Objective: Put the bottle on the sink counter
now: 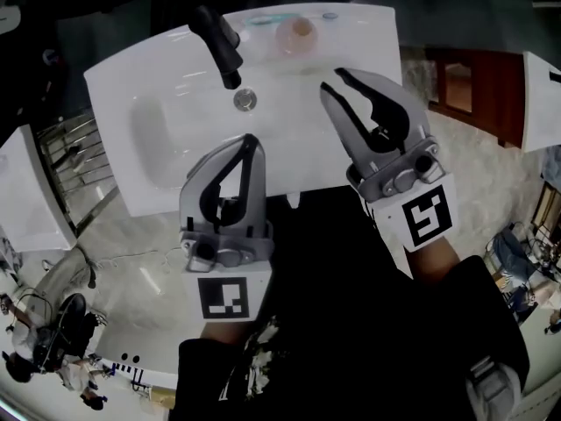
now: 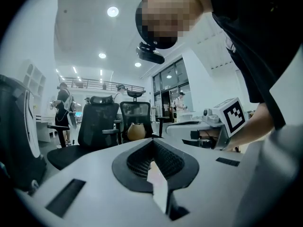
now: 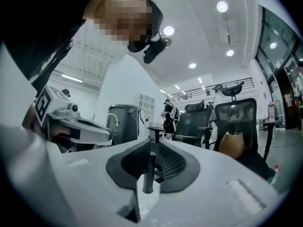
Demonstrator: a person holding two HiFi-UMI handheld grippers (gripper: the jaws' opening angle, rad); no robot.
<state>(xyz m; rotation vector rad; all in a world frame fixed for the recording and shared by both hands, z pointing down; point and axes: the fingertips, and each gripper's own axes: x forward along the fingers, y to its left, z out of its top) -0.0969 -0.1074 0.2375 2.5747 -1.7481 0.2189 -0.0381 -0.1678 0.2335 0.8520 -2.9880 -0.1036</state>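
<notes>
The bottle [image 1: 298, 32] (small, pinkish, translucent-looking, seen from straight above) stands on the back ledge of the white desk [image 1: 368, 38] round the sink, to the right of the black faucet [image 1: 219, 42]; from that I judge it already set down, and neither gripper touches it. The left gripper [image 1: 250, 140] hovers over the basin's near edge, its jaws together with nothing in them; the right gripper [image 1: 334, 79] reaches further in, its jaws a narrow gap apart and empty too, their tips near the bottle but clear of it. The bottle is probably light, thin plastic, smooth and easy to tip; if it needs shifting, take it round the body, low down, with a gentle squeeze.
</notes>
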